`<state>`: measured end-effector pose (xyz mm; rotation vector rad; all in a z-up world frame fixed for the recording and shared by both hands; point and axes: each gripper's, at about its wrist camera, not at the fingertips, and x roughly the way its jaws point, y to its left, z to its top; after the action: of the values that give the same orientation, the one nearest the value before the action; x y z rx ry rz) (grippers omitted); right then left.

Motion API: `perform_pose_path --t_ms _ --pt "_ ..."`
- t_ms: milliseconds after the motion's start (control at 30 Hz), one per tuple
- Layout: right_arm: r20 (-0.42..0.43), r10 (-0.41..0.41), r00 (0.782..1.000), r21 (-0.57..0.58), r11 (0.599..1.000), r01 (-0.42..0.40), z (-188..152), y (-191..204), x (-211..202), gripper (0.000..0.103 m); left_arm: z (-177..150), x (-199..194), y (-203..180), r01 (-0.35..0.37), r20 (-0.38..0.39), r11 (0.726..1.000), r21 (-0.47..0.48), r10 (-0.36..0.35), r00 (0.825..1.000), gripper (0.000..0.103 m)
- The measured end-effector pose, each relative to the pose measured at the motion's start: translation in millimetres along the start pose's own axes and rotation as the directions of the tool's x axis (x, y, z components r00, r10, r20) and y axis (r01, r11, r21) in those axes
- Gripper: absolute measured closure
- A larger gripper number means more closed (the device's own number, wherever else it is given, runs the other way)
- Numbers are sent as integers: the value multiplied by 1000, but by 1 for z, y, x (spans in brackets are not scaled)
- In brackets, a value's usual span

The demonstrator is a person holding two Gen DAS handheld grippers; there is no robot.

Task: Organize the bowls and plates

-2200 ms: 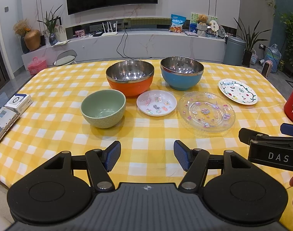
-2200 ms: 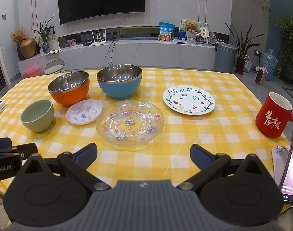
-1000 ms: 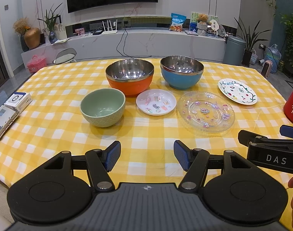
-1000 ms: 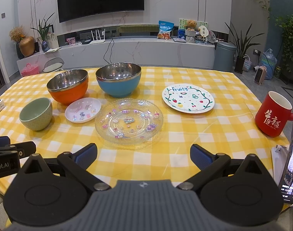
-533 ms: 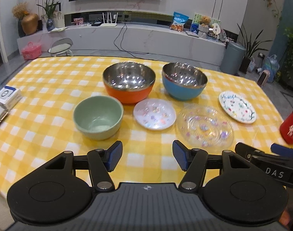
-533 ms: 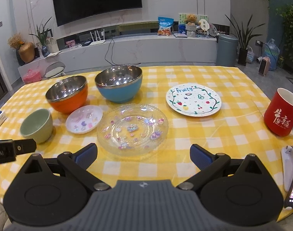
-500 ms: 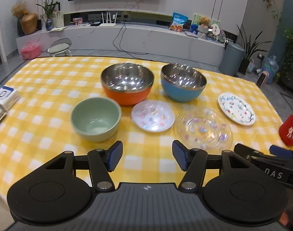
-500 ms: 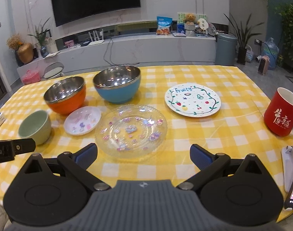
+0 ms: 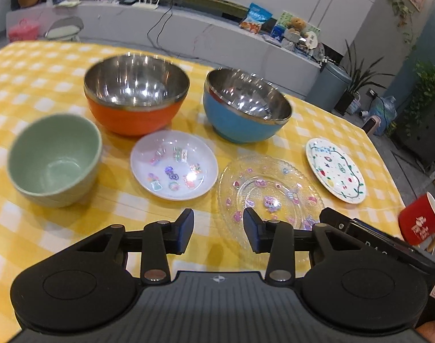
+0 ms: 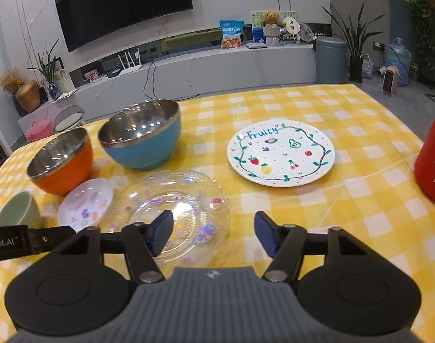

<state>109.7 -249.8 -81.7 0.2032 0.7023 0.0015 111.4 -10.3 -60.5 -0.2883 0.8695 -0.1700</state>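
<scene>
On the yellow checked table stand a green bowl, an orange steel bowl, a blue steel bowl, a small white dish, a clear glass plate and a white "Fruity" plate. My left gripper is open and empty, just before the small dish and the glass plate's near edge. My right gripper is open and empty, its left finger over the glass plate, with the Fruity plate ahead. The blue bowl, orange bowl, dish and green bowl lie left.
A red mug stands at the table's right edge; it also shows in the left wrist view. The other gripper's black body is at the right of the left wrist view. A long white TV counter runs behind the table.
Both grippers have moved forward over the table toward the dishes and tilted down. The left jaws have narrowed a little. The dishes have not moved.
</scene>
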Motion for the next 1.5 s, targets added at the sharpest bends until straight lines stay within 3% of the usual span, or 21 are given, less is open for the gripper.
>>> perform_pose_path --t_ms 200,433,633,700,800,933,1500 --pt "-10 42 999 57 998 -41 1 -16 23 50 -1 21 4 21 3 998 -56 -21 1000 58" --pt "-1 62 998 92 994 -62 0 -27 36 51 -4 36 0 18 1 998 -53 -18 1000 63" --pt "13 82 997 128 988 -83 1 -34 38 61 -5 40 -3 38 16 998 -47 -37 999 72" --pt "6 104 995 132 986 -104 1 -34 39 72 -5 40 -2 32 20 999 -42 -31 999 77" --pt "5 118 993 124 985 -117 -1 -31 39 81 -5 41 1 36 19 998 -54 -35 999 86" --pt "3 130 991 135 982 -130 -3 -30 41 90 -4 40 4 44 24 997 -64 -43 999 89" --pt "-51 186 981 177 969 -175 -9 -21 11 94 -9 -1 10 -10 37 1000 -28 11 999 93"
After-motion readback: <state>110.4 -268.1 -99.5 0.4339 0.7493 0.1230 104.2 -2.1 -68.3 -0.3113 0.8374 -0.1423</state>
